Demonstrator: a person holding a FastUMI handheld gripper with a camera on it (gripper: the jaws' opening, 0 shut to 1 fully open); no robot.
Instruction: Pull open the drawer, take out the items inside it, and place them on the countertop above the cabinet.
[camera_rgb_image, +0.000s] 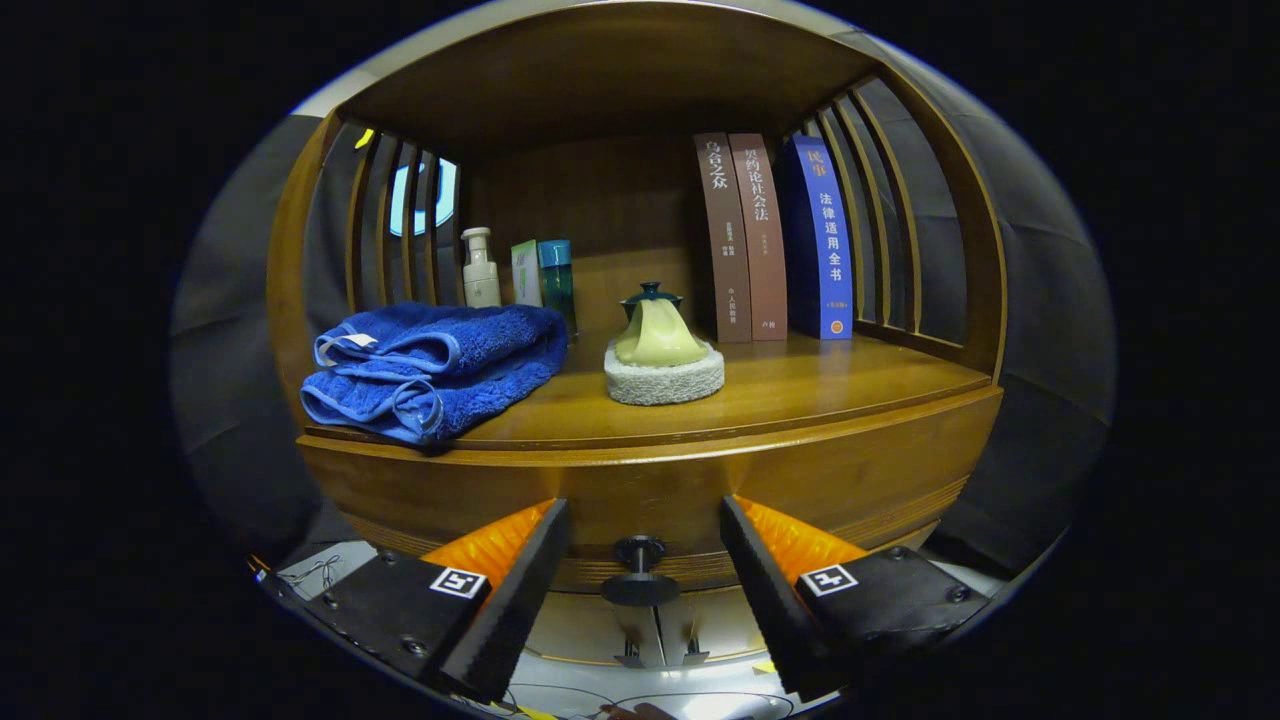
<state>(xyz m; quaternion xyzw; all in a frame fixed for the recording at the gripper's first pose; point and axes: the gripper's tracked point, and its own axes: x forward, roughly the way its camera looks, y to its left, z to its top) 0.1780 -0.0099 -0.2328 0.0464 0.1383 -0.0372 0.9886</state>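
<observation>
I saw the curved, glossy brown wooden drawer front (650, 490) closed below the wooden countertop (800, 385), its dark round knob (640, 553) in the gap between the spread fingers of the gripper (640, 560), neither touching it. A folded blue towel (430, 365) lay on the countertop.
</observation>
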